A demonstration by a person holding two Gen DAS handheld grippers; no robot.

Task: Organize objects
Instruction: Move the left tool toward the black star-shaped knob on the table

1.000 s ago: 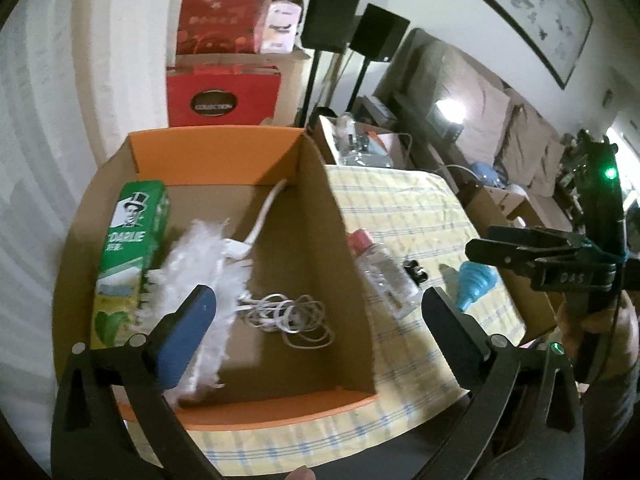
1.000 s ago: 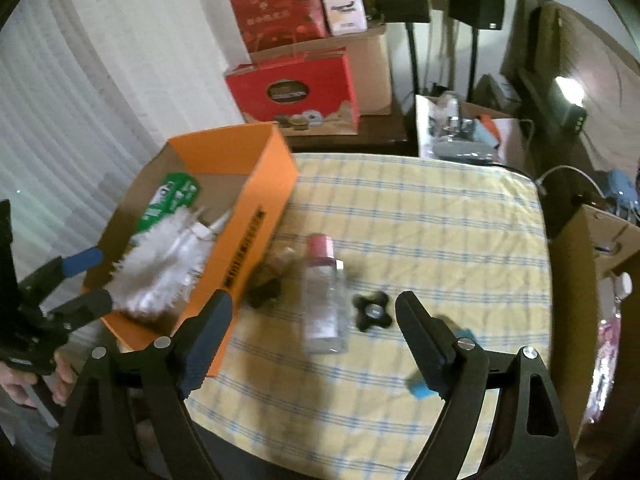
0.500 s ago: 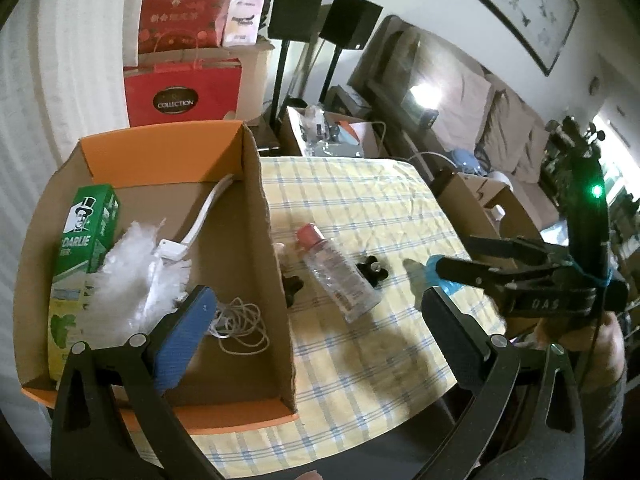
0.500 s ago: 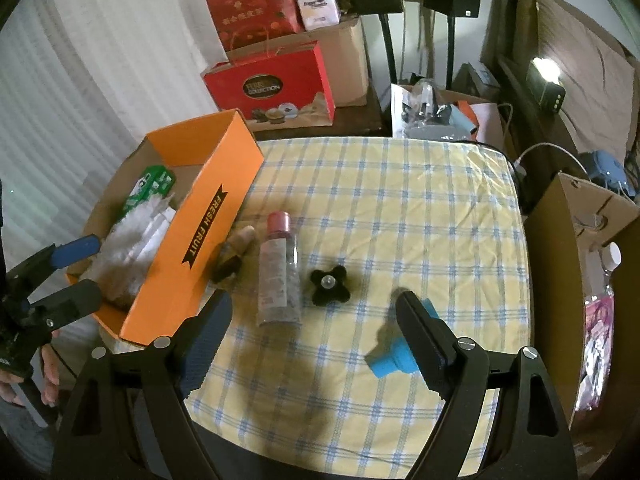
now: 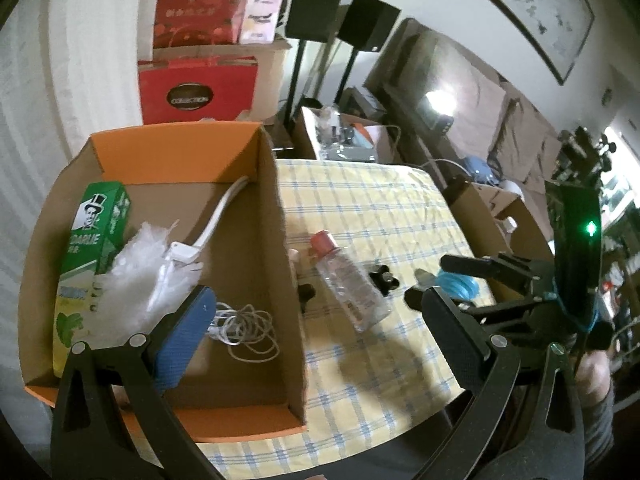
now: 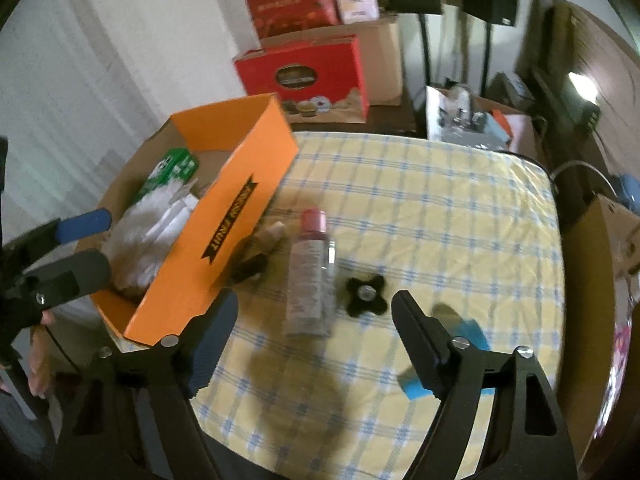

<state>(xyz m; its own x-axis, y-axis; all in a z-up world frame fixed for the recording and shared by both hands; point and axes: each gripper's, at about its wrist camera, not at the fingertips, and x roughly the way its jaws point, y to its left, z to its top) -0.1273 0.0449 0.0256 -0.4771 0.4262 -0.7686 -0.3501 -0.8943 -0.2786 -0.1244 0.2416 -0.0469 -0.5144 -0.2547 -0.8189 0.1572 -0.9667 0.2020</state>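
Note:
My right gripper (image 6: 316, 302) hangs over the checked tablecloth (image 6: 440, 208) with its jaws closing. The clear bottle with a pink cap (image 6: 312, 276) lies ahead between the fingertips, and neither pad touches it. A black cross-shaped knob (image 6: 365, 294) sits just right of the bottle. A blue funnel-like piece (image 6: 474, 330) is partly hidden behind the right finger. My left gripper (image 5: 316, 304) is open and holds nothing, over the right wall of the orange cardboard box (image 5: 256, 148). A green toothpaste carton (image 5: 96, 232), a white fluffy duster (image 5: 140, 272) and a coiled white cable (image 5: 248, 328) lie inside the box.
A small brown bottle with a dark cap (image 6: 256, 256) lies against the box's outer wall. Red gift boxes (image 6: 304, 76), brown cartons and two speaker stands stand behind the table. An open carton (image 6: 608, 248) stands at the table's right edge.
My right gripper has sunk toward the table, so the bottle looks larger, and its fingers stand a little closer together. The left gripper drifted sideways over the box.

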